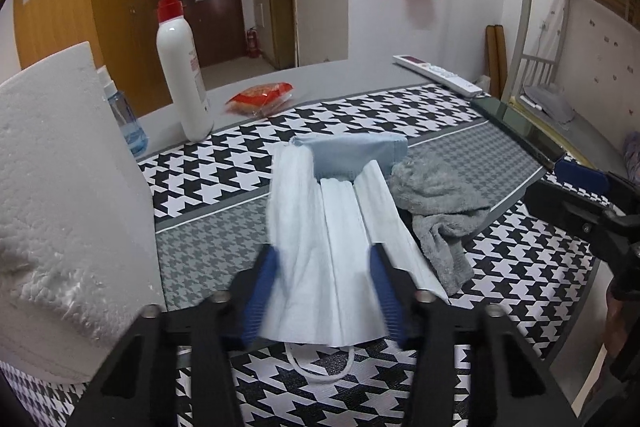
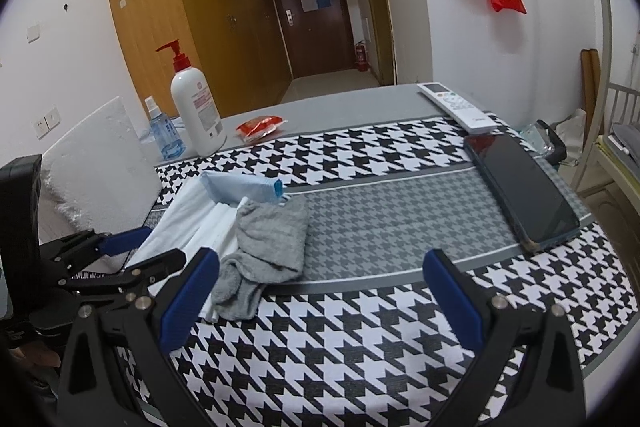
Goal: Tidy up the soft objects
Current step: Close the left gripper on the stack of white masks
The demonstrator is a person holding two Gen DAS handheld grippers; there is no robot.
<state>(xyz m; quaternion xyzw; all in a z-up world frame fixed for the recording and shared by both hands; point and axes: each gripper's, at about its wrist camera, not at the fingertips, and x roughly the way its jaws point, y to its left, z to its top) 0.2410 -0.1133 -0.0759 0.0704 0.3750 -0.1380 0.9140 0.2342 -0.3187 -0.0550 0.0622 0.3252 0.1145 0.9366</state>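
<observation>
A white pleated face mask [image 1: 332,247] lies on the houndstooth cloth [image 1: 224,171], its ear loop [image 1: 320,371] hanging towards me. My left gripper [image 1: 322,267] has its blue pads pressed against the mask's two sides, and the mask bunches between them. A folded light-blue mask [image 1: 352,151] rests on the white one's far end. A crumpled grey sock [image 1: 436,203] touches the white mask's right side. In the right wrist view my right gripper [image 2: 320,257] stands open over bare cloth, with the sock [image 2: 272,243] beside its left finger and the left gripper [image 2: 160,243] further left.
A white foam block [image 1: 60,187] stands close on the left. Behind it are a small spray bottle [image 1: 124,115] and a tall pump bottle [image 1: 182,67]. A red packet [image 1: 260,97], a remote [image 2: 456,105] and a dark phone [image 2: 520,191] lie at the back and right, near the table edge.
</observation>
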